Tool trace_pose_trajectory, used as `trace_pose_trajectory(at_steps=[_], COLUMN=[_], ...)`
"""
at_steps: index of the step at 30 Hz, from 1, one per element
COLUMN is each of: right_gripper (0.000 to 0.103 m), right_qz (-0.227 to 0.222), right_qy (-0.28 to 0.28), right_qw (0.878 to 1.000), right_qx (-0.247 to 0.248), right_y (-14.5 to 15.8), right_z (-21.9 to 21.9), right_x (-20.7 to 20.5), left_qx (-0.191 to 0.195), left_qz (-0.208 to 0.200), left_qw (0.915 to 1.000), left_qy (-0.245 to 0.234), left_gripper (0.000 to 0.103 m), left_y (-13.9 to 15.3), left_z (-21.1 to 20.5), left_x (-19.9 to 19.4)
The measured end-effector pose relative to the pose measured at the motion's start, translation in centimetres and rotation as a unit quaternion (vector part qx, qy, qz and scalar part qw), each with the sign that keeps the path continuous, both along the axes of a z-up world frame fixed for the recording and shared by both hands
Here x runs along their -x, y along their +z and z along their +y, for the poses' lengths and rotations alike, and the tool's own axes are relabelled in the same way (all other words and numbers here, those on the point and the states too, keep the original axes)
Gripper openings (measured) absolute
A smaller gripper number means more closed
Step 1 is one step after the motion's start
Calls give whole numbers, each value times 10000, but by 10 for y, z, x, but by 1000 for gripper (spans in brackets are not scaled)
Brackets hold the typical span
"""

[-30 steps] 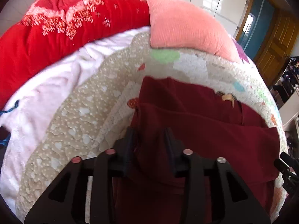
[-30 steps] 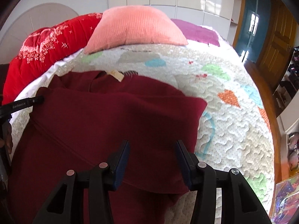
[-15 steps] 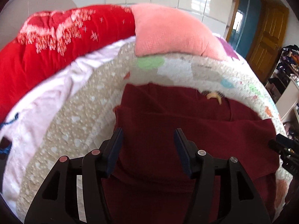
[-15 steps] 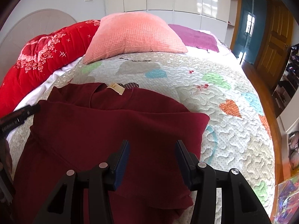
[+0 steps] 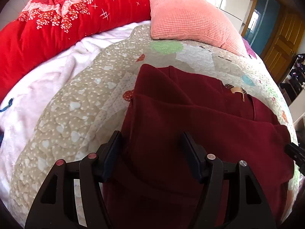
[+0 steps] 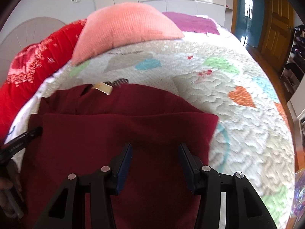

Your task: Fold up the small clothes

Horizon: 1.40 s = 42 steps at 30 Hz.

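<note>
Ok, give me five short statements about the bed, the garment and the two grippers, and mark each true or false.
1. The dark red garment lies on the patchwork quilt. True.
2. A pale label shows at the garment's neck. True.
3. The left gripper is clamped on a fold of the garment. False: its jaws are opening and the pads stand clear of the cloth lying between them.
4. The salmon pillow rests on top of the garment. False: it lies beyond the garment, at the head of the bed, apart from it.
5. The right gripper holds a green pillow. False: it holds nothing, its jaws apart over the garment.
</note>
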State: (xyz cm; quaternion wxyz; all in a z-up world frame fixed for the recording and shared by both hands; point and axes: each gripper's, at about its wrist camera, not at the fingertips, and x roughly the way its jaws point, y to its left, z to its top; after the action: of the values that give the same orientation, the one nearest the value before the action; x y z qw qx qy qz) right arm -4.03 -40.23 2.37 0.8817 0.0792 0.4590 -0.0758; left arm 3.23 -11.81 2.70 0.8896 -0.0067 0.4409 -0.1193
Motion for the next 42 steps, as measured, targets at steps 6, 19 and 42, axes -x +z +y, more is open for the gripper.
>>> trace_pose_trajectory(at_steps=[6,19,42], right_gripper=[48,48,49], right_qz=[85,-14,867], right_qy=[226,677,2181], right_qw=[9994,9977,9697], right_qx=[261,75,678], right_y=[1,17,-18], right_z=[14,40,96], right_x=[40,81,209], left_qx=[-63,-255,-451], left_qz=[-75,-134,-8], left_qw=[10000,9995,9989], left_qy=[16,-152,-144], left_gripper=[66,66,66], left_y=[-5,9,9], left_z=[2,18,75], left_x=[11,60,157])
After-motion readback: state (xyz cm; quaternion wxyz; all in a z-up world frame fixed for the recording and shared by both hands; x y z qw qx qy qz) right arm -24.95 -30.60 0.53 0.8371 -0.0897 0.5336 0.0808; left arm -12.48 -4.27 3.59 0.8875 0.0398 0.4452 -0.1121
